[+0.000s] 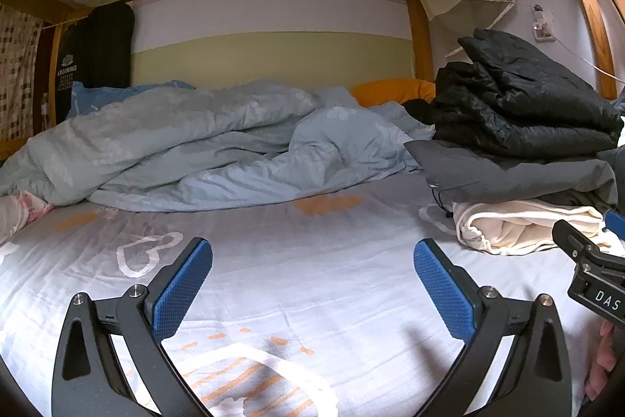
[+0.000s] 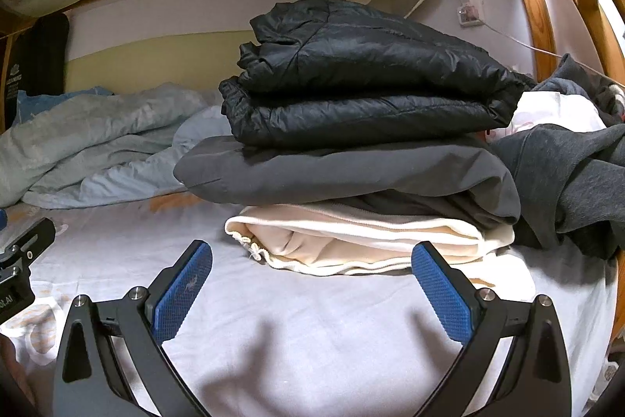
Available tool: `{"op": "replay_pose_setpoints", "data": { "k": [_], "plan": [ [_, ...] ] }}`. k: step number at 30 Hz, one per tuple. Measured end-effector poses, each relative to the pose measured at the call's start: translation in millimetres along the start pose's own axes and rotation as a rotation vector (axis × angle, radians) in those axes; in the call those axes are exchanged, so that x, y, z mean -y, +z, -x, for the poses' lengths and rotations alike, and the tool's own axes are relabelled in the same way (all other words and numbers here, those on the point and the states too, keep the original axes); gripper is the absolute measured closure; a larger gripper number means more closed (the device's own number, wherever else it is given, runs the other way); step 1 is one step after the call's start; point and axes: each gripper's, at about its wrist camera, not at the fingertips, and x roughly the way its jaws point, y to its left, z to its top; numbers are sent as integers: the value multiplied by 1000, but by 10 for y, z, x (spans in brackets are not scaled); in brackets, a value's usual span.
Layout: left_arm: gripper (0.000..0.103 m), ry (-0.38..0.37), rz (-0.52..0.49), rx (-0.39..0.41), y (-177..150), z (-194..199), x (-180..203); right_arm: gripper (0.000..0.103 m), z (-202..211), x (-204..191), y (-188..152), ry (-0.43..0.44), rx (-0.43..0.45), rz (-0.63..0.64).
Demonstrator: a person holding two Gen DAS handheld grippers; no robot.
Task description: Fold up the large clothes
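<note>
Three folded garments form a stack on the bed sheet (image 2: pixel 312 339): a puffy black jacket (image 2: pixel 363 81) on top, a grey garment (image 2: pixel 343 170) under it, a cream one (image 2: pixel 359 241) at the bottom. A loose grey hoodie (image 2: pixel 570 182) lies crumpled beside them. Left gripper (image 1: pixel 312 284) and right gripper (image 2: pixel 311 284) both hover spread wide, holding nothing.
</note>
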Motion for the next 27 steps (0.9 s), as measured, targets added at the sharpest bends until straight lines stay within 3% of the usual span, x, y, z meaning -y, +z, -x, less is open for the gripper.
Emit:
{"op": "replay_pose_setpoints", "data": {
  "k": [8,27],
  "plan": [
    [0,11,-36,37,-14,106,103,0,1,-33,0,16,2,20],
    [0,9,-34,32,3,84,160,0,37,-70,-5,20,-2,22]
  ]
}}
